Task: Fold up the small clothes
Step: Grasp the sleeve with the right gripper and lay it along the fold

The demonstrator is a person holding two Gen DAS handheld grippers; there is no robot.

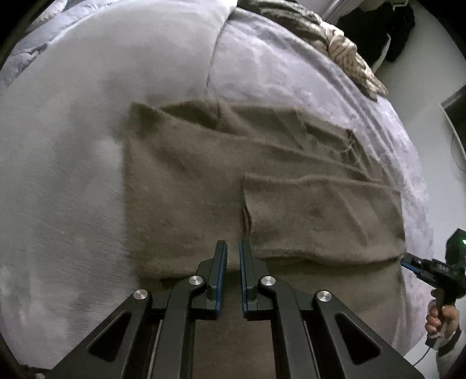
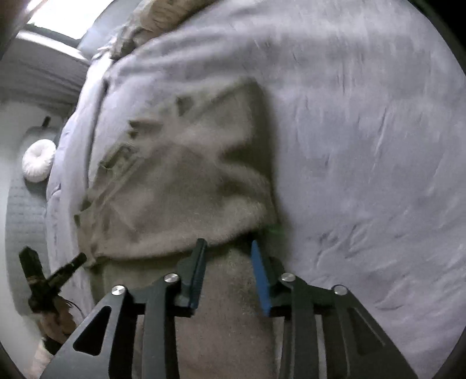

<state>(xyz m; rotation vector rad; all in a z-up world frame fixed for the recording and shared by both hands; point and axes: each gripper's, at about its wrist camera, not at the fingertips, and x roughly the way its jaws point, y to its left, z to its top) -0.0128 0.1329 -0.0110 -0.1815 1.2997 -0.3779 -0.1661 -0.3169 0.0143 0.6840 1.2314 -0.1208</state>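
Note:
A brown knitted garment (image 1: 186,180) lies partly folded on the pale grey bed cover (image 1: 64,145), with one flap (image 1: 314,210) laid across its right side. My left gripper (image 1: 231,243) hovers over the garment's near edge, shut, with nothing between its pads. In the right wrist view the same garment (image 2: 180,180) is bunched and blurred. My right gripper (image 2: 227,243) is over its near edge, jaws apart, with no cloth pinched between them. Each gripper also shows at the edge of the other's view: the right gripper (image 1: 407,259) and the left gripper (image 2: 78,259), both held by hands.
A striped, patterned blanket (image 1: 343,49) is heaped at the bed's far right edge, with dark clothes (image 1: 375,26) hanging behind it. A white round cushion (image 2: 39,163) lies on the floor beside the bed. The bed cover (image 2: 364,131) stretches wide on the garment's other side.

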